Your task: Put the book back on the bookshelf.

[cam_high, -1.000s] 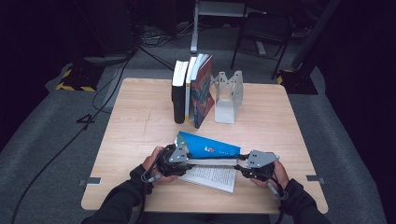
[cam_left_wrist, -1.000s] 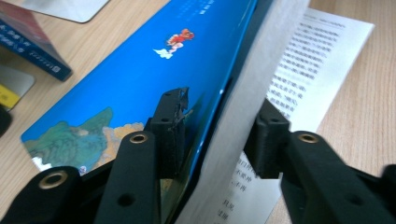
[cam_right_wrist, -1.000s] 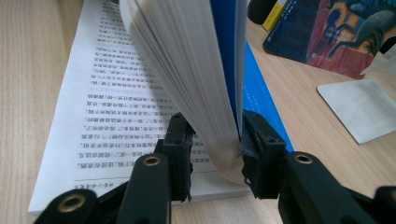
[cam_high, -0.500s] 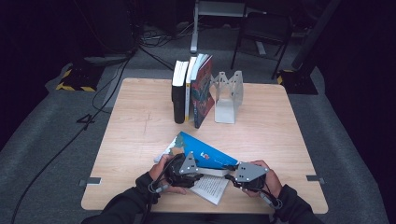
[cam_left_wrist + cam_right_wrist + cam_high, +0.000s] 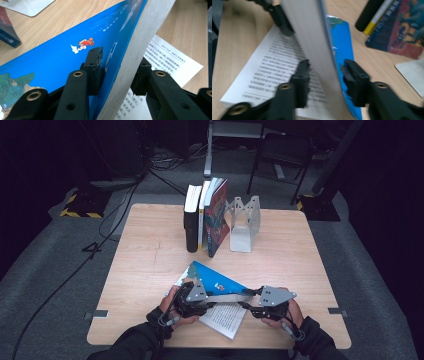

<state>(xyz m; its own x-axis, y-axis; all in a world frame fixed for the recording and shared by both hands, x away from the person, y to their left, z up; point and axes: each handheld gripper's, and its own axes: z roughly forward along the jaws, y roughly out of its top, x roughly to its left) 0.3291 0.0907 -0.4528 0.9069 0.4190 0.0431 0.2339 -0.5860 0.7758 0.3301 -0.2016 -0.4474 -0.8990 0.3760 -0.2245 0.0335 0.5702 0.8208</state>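
A blue-covered book [image 5: 215, 280] lies open near the table's front edge. Its cover half with a thick block of pages [image 5: 140, 37] is tilted up over a printed page [image 5: 225, 316] that lies flat. My left gripper [image 5: 210, 296] has just been closing, and its pads [image 5: 93, 72] press on the blue cover and the page block. My right gripper [image 5: 247, 301] has just been opening. It straddles the same lifted block [image 5: 317, 50], with a gap at the pad [image 5: 352, 75] beside the blue cover.
At the back of the wooden table [image 5: 150, 255], several books [image 5: 205, 217] stand upright next to a grey metal bookend [image 5: 243, 222]. Cables run over the dark floor behind. The person's hands rest close to the front table edge.
Both grippers have drawn closer together along the book's raised half. The blue cover half now stands more steeply than a second ago.
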